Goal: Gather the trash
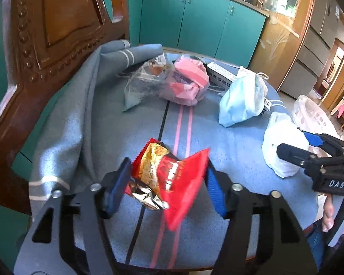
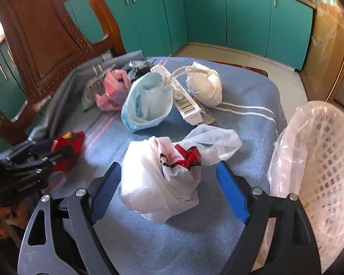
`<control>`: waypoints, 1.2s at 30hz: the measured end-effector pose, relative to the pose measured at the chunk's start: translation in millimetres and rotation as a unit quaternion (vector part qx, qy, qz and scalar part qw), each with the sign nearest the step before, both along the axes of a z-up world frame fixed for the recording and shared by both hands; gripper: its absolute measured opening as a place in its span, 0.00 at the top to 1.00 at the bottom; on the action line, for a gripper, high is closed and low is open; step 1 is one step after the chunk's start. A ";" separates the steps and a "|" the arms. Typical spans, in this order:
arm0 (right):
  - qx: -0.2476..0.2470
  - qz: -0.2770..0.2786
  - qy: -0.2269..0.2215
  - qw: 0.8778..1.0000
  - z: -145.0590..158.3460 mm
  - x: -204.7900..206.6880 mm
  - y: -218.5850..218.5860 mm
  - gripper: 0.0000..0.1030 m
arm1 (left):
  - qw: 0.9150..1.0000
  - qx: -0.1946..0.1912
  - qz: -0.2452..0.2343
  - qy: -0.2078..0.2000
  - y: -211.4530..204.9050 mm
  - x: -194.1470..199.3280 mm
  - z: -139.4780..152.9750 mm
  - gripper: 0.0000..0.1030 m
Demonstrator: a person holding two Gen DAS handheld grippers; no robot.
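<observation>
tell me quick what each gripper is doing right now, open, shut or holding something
Left gripper: jaws around the red snack wrapper; whether the pads press it cannot be told.
Right gripper: open, straddling the white plastic bag, not gripping.

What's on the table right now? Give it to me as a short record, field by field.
surface: blue cloth
left gripper: around red snack wrapper, grip unclear
right gripper: open, astride white plastic bag
other trash: blue face mask, pink bag, white bundle, barcoded box
bin: white basket, right edge
</observation>
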State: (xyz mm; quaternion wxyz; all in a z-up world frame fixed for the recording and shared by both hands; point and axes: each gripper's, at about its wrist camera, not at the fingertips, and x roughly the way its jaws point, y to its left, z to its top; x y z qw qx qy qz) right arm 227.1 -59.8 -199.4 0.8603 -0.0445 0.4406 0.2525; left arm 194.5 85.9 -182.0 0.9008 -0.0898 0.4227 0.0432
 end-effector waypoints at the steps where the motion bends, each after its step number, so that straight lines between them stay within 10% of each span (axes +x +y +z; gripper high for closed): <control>1: -0.003 0.002 -0.001 1.000 -0.7 -0.3 1.4 0.19 | 1.000 -0.003 0.001 0.002 0.0 0.6 -1.5 0.32; 12: -0.022 0.019 -0.019 0.999 -4.4 -4.4 16.2 0.26 | 1.000 0.009 -0.011 0.021 -14.0 7.3 -15.0 0.19; 18: -0.017 0.031 -0.022 0.999 -2.3 -6.3 20.4 0.54 | 1.000 0.016 -0.017 0.014 -17.5 6.7 -14.5 0.33; 25: 0.001 0.028 -0.045 0.999 11.8 -10.0 15.3 0.54 | 0.999 0.024 -0.023 0.002 -20.7 3.7 -6.6 0.56; 36: 0.014 0.024 -0.068 0.997 26.4 -15.5 8.0 0.55 | 0.999 0.032 -0.014 -0.025 -22.5 -8.3 15.5 0.61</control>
